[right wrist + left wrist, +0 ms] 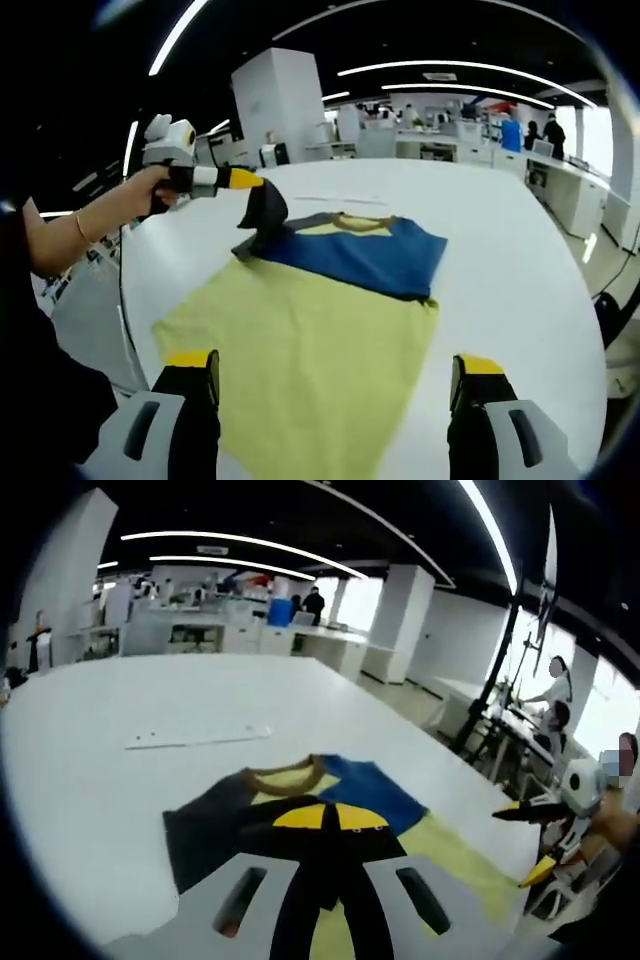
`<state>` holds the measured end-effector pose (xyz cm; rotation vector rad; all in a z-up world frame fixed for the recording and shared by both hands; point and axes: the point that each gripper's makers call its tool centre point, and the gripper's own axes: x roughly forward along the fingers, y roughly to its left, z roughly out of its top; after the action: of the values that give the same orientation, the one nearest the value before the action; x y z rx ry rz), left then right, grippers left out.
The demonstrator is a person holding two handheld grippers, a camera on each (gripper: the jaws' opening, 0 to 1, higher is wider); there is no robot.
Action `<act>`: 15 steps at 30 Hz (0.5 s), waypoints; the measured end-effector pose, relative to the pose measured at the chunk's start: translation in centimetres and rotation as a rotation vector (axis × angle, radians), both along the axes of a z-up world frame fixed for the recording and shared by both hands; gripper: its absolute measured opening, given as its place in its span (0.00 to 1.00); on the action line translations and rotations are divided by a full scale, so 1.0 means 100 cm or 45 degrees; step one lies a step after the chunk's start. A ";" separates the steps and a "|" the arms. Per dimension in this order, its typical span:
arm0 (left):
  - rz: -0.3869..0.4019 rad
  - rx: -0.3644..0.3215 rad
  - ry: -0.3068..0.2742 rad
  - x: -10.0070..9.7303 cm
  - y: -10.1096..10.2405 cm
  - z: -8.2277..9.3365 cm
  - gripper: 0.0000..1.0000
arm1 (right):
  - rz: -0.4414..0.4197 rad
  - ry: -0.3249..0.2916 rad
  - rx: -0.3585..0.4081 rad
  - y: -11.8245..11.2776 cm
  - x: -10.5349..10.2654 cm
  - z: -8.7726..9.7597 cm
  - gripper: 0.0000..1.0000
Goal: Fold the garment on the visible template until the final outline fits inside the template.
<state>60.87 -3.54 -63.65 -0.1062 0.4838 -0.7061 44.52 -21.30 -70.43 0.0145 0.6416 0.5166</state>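
Note:
A T-shirt lies flat on the white table (90, 720), its yellow body (300, 350) toward me, with a blue sleeve (370, 255), a dark sleeve (205, 825) and a brown collar (285, 775). My left gripper (330, 818) is shut on the dark sleeve. In the right gripper view a hand holds this left gripper (255, 185) with the dark sleeve (265, 215) lifted off the table. My right gripper (334, 362) stands open above the shirt's hem, jaws wide apart with nothing between them. It enters the left gripper view as the right gripper (528, 840) at the table's edge.
A thin white strip (197, 738) lies on the table beyond the collar, seen again as a strip (340, 200). The table edge (470, 770) runs close to the shirt. Desks, pillars and people (555, 695) stand beyond.

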 end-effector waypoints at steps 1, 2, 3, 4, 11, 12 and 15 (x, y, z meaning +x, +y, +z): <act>-0.006 -0.005 -0.002 0.001 -0.003 0.001 0.00 | 0.002 -0.003 0.000 0.000 0.000 0.000 0.96; -0.012 -0.016 -0.005 0.003 -0.007 0.001 0.00 | 0.007 -0.009 0.000 0.000 0.000 0.001 0.96; -0.017 -0.027 -0.007 0.004 -0.010 0.002 0.00 | 0.016 -0.018 0.001 0.001 0.000 0.003 0.96; -0.026 -0.047 -0.001 0.005 -0.015 0.002 0.00 | 0.023 -0.027 0.003 0.002 -0.001 0.004 0.96; -0.080 -0.048 0.009 0.005 -0.039 -0.004 0.00 | 0.057 -0.065 0.028 0.005 0.000 0.016 0.98; -0.084 -0.043 0.011 0.005 -0.041 -0.005 0.00 | 0.065 -0.072 0.027 0.006 0.000 0.017 0.99; -0.100 -0.038 0.014 0.006 -0.050 -0.009 0.00 | 0.081 -0.087 0.028 0.007 0.001 0.021 0.99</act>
<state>61.48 -8.55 -64.52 -0.1197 0.4903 -0.7900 44.61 -20.57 -68.31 -0.0026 0.5709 0.5832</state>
